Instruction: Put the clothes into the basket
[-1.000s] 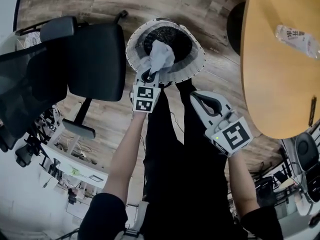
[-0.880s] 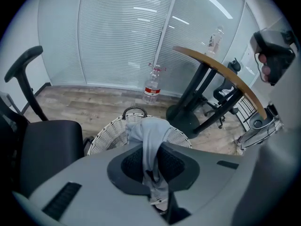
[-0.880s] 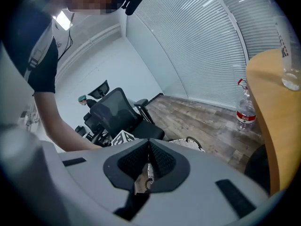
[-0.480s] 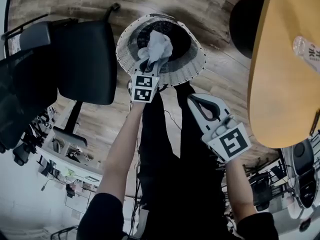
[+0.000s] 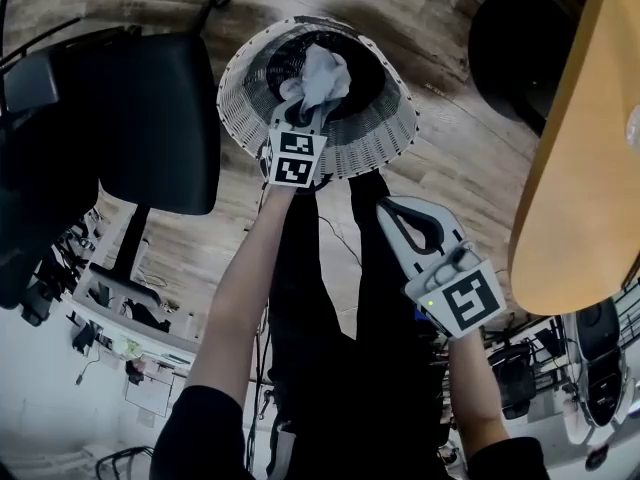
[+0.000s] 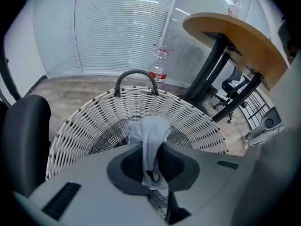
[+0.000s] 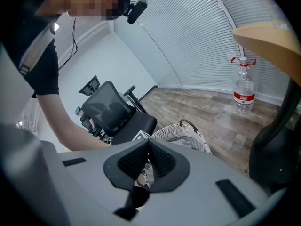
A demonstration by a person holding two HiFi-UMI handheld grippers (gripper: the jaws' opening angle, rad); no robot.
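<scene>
Right, the left gripper (image 6: 153,173) is clamped on a pale grey cloth (image 6: 149,135). The cloth bunches up just past its tips and hangs over the mouth of the white wicker basket (image 6: 94,121). From the head view, that gripper's marker cube covers its jaws, and the cloth (image 5: 322,76) sits inside the basket rim (image 5: 370,133). Whether the fabric touches the basket floor can't be made out. The gripper's own body cuts off the near rim in the left gripper view, and a tail of cloth disappears between the pads. The right gripper (image 7: 148,154) is closed on nothing, its jaws pressed together and held back beside the person's dark trousers (image 5: 330,298). Its pads block part of the basket ahead. Beyond the left jaws stands a water bottle (image 6: 159,67), with a round wooden table (image 6: 235,36) off to their right. A black office chair (image 5: 150,108) crowds in just left of the left gripper.
</scene>
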